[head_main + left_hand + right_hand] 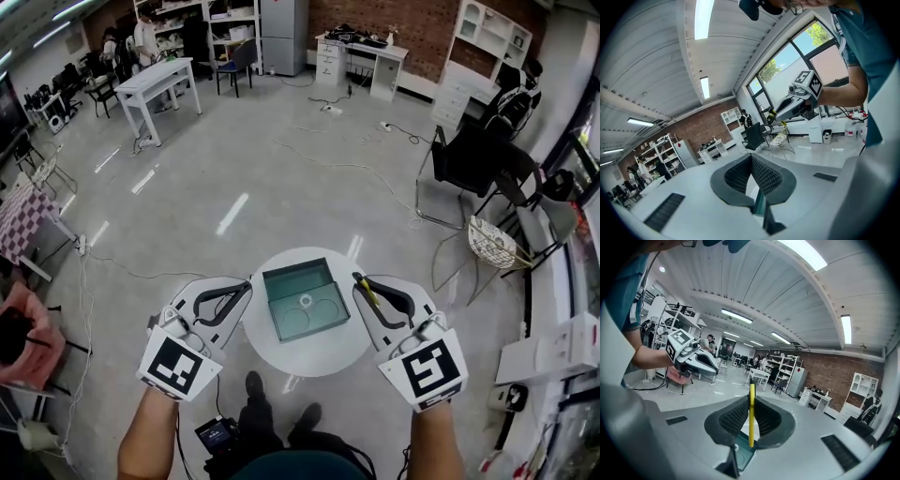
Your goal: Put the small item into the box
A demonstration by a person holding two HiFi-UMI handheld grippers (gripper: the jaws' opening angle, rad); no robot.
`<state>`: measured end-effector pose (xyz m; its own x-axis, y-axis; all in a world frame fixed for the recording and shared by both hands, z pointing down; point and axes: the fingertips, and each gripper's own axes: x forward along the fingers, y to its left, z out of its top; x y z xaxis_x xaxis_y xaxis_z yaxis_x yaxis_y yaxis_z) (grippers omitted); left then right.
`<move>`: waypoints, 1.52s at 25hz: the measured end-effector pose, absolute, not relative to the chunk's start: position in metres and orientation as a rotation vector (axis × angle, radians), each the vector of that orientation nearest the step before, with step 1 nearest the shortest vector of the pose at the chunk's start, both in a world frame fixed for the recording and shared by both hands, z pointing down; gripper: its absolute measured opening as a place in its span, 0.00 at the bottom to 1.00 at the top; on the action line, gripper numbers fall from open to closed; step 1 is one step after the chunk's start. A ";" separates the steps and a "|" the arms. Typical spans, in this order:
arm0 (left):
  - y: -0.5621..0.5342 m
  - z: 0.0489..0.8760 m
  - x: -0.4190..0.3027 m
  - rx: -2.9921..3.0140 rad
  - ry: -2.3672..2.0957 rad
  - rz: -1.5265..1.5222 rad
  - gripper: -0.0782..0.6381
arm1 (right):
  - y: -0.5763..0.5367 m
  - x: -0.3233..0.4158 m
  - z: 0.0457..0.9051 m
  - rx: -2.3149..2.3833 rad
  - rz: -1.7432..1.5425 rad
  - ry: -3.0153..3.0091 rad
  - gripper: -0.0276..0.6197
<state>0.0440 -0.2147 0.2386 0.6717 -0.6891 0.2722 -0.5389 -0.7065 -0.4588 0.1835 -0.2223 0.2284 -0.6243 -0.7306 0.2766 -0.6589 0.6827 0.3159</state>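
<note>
Currently the right gripper's jaws pinch a yellow stick just right of the box; it needs carrying left and releasing. The left gripper's jaws meet, empty.

**Three cameras, one table**

The head view looks steeply down on the round white table, with the left tool and right tool at its sides. Each tool view looks closely along its own jaws towards the opposite tool. All three share the open teal box between the tools.

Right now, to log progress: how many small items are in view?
2: a thin yellow stick clamped in the right gripper, and a white ring inside the teal box. Others may be hidden.
</note>
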 end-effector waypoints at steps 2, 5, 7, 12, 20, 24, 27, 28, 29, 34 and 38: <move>-0.229 0.244 0.045 -2.559 0.959 -0.604 0.13 | -0.234 0.183 0.235 1.094 -0.245 -2.508 0.14; -0.256 0.257 0.051 -2.586 0.934 -0.585 0.13 | -0.255 0.186 0.246 1.111 -0.216 -2.501 0.14; -0.276 0.266 0.056 -2.603 0.913 -0.580 0.13 | -0.271 0.188 0.254 1.128 -0.192 -2.502 0.14; -0.325 0.286 0.046 -2.643 0.867 -0.579 0.13 | -0.314 0.173 0.279 1.142 -0.133 -2.487 0.14; -0.392 0.324 0.028 -2.690 0.834 -0.600 0.13 | -0.381 0.155 0.324 1.150 -0.051 -2.477 0.14; -0.418 0.345 0.020 -2.706 0.824 -0.609 0.13 | -0.408 0.148 0.350 1.144 -0.020 -2.467 0.14; -0.435 0.360 0.012 -2.716 0.820 -0.612 0.13 | -0.425 0.139 0.368 1.130 0.001 -2.457 0.14; -0.440 0.365 0.010 -2.720 0.820 -0.614 0.13 | -0.430 0.137 0.375 1.125 0.007 -2.455 0.14; -0.444 0.371 0.010 -2.725 0.821 -0.618 0.13 | -0.434 0.136 0.381 1.120 0.013 -2.454 0.14; -0.464 0.405 0.014 -2.750 0.824 -0.649 0.13 | -0.456 0.138 0.415 1.099 0.048 -2.454 0.14; -0.480 0.427 0.012 -2.768 0.817 -0.663 0.13 | -0.473 0.133 0.440 1.078 0.076 -2.448 0.14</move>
